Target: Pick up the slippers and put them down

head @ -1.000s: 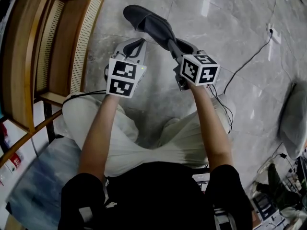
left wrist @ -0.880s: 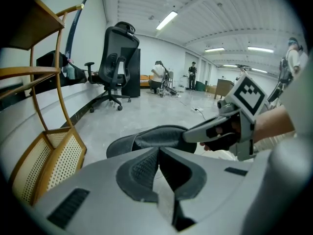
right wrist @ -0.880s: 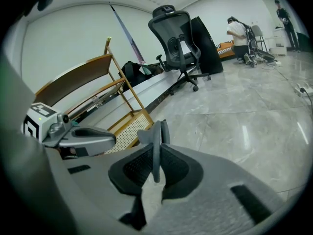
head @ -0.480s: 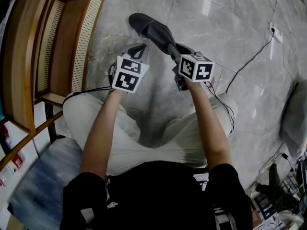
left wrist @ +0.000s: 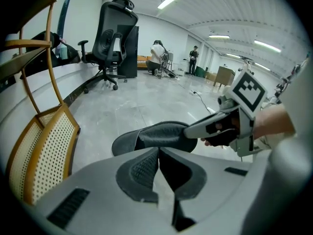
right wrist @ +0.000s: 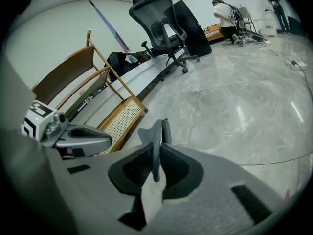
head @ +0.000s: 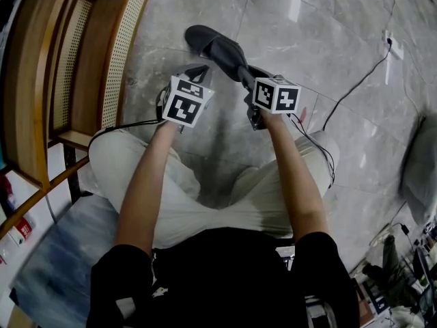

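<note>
At the far left stands a wooden chair (head: 113, 53) with cane panels, close beside the work. Next to it the left gripper (head: 198, 70) hovers over the grey stone floor (head: 307, 39); its fingers (left wrist: 142, 168) are pressed together with nothing between them.

Just right of it, one dark slipper (head: 217, 46) stretches up and away from the right gripper (head: 247, 75), whose fingers (right wrist: 139, 168) pinch only the thin rim of the slipper's opening. Whether the toe already touches the floor I cannot tell, and no second slipper shows in any view. Further right a black cable (head: 358, 84) trails across the floor.

The grip looks like the weak point. Nearly all of the slipper hangs beyond the pinch, so it may swing, or the soft rim may slide out before it is set down. If the toe meets the floor first, the slipper could twist and land on its side. Opening too high would drop it.
</note>
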A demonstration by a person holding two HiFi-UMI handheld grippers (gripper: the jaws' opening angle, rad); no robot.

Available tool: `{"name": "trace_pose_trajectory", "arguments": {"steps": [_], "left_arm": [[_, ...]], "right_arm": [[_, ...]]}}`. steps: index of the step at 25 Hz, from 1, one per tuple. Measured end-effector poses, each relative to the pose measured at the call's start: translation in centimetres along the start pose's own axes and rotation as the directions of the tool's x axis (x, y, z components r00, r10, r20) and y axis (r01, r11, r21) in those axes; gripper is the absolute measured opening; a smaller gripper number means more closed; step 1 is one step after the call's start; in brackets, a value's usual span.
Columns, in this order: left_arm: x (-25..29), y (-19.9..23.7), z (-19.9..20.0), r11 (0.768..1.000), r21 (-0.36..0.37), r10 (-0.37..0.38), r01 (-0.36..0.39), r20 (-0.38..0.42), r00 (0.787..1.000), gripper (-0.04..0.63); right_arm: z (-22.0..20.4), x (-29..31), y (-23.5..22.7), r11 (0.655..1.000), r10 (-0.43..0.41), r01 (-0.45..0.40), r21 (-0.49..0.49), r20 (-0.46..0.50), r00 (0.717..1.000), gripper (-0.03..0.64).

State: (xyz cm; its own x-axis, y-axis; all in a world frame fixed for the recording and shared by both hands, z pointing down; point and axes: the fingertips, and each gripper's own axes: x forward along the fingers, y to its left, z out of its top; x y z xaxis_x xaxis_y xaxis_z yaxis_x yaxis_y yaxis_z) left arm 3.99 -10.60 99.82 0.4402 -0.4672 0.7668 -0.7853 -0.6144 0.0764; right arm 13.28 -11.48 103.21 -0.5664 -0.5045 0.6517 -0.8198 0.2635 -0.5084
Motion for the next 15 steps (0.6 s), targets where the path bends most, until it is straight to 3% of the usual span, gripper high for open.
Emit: {"name": "trace_pose_trajectory", "arguments": {"steps": [4, 15], "left_arm": [[0.2, 0.2, -0.7, 1.000, -0.009, 0.018, -0.018, -0.038, 0.999, 0.008], [0.0, 0.4, -0.4, 1.000, -0.005, 0.031, -0.031, -0.025, 0.999, 0.008]], "right_arm": [[-0.8, 0.2, -0.4, 1.000, -0.005, 0.005, 0.024, -0.013, 1.000, 0.035], [-4.0, 1.4, -2.9, 0.992, -0.024, 0.038, 0.121, -0.120, 0.992, 0.046]]}}
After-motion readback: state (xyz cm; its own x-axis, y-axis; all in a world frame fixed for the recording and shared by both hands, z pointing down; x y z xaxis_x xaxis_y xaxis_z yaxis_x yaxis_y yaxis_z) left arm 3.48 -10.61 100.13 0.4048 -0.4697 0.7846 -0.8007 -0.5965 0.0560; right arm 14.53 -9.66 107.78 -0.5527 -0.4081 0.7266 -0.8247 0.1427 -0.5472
